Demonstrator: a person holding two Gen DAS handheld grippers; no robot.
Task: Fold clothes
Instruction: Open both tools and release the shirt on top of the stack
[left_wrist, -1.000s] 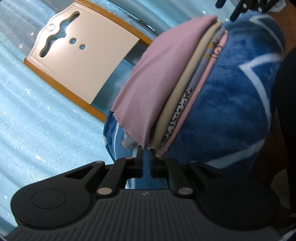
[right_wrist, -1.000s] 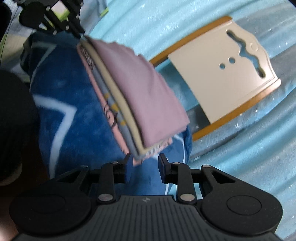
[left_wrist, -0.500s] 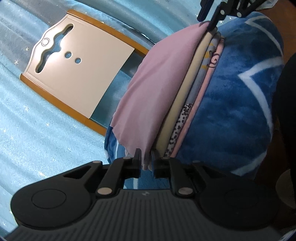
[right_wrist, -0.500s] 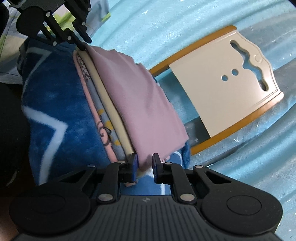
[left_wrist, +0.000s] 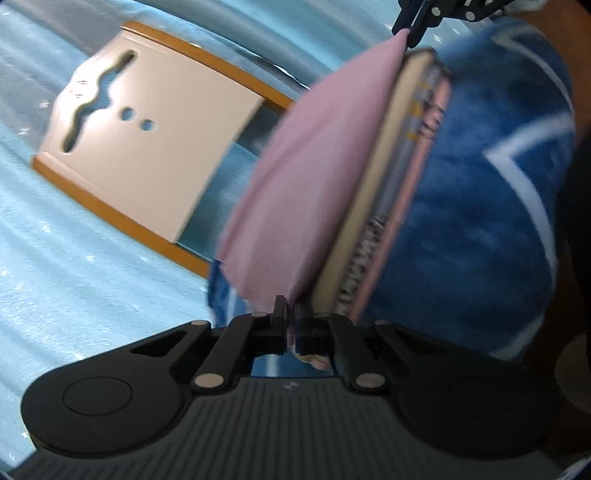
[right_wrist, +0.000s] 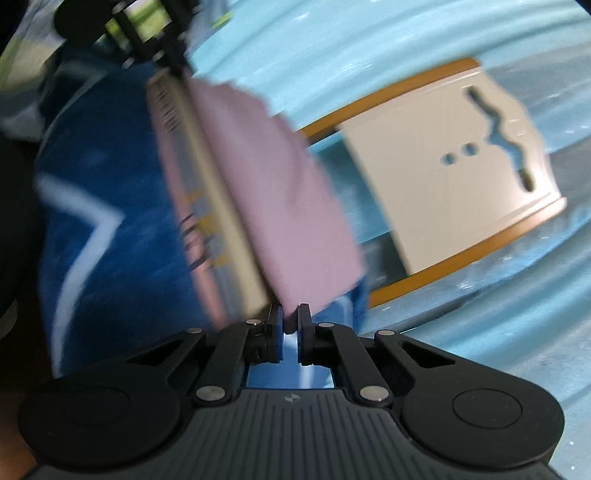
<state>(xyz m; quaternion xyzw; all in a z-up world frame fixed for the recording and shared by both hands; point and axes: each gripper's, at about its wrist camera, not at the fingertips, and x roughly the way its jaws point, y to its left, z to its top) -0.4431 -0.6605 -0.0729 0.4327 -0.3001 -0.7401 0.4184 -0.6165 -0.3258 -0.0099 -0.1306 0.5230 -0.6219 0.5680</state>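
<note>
A pink cloth lies on top of a stack of folded clothes, which rests on a blue blanket with white lines. My left gripper is shut on one corner of the pink cloth. In the right wrist view, my right gripper is shut on the opposite corner of the pink cloth, beside the stack and the blanket. Each gripper shows at the far end of the other's view: the right gripper and the left gripper. Both views are motion-blurred.
A cream board with an orange wooden rim and cut-out holes lies on the light blue bedspread beside the blanket; it also shows as the board in the right wrist view. A dark shape fills the edge behind the blanket.
The right gripper's fingers closed from open onto the pink cloth's corner, and the left tightened on its corner. The pink cloth's edge now stands slightly away from the stack, and both views shifted.
</note>
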